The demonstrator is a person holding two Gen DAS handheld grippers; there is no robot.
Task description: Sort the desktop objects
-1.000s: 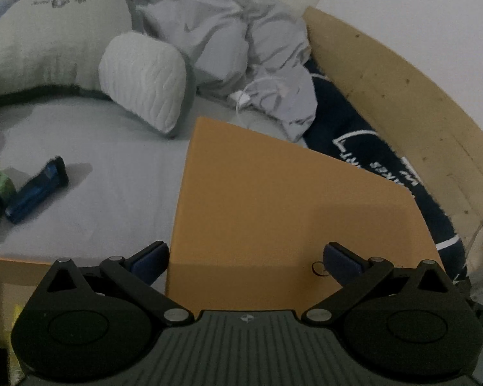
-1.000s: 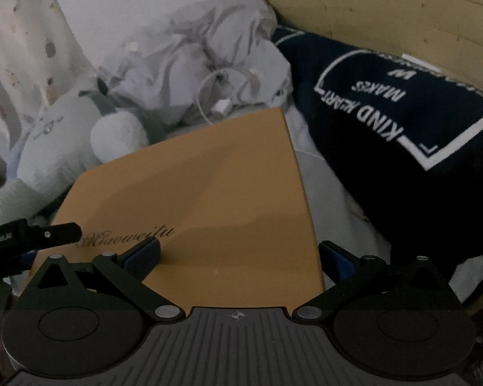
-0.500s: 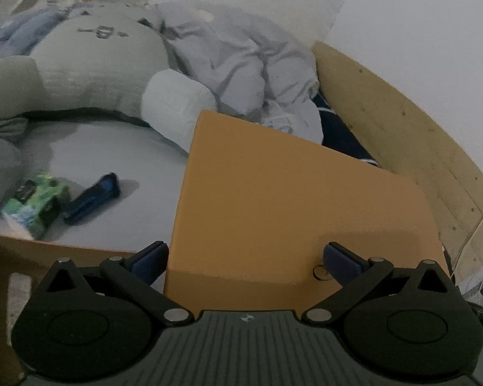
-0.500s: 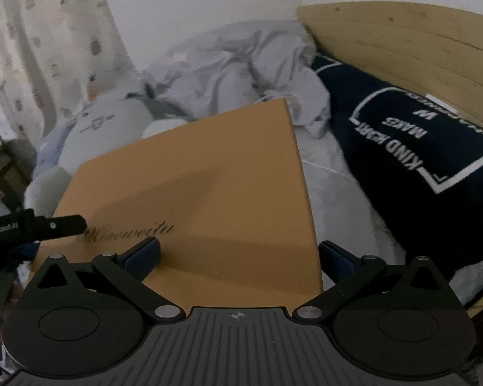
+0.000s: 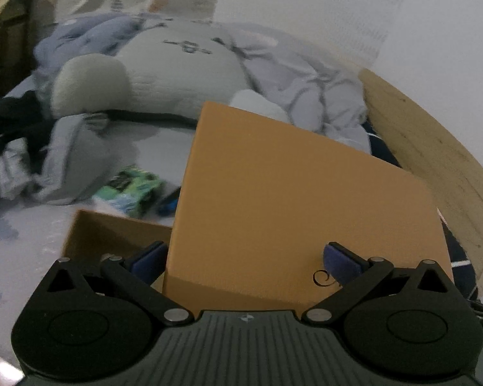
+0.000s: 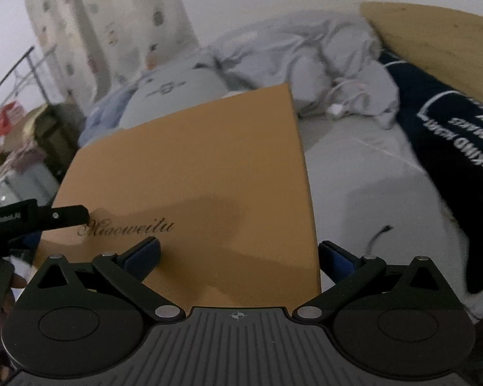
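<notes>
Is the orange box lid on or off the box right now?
Off. The orange lid sits raised and tilted, and the left wrist view shows the open box exposed below its left edge.

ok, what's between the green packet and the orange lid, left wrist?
A small blue object, partly hidden behind the edge of the orange lid; left wrist view only.

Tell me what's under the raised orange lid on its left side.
Below the orange lid the open box base shows an inner wall only; its contents are covered. Beyond it on the bedsheet lie a green packet and a blue object, partly hidden by the lid.
</notes>
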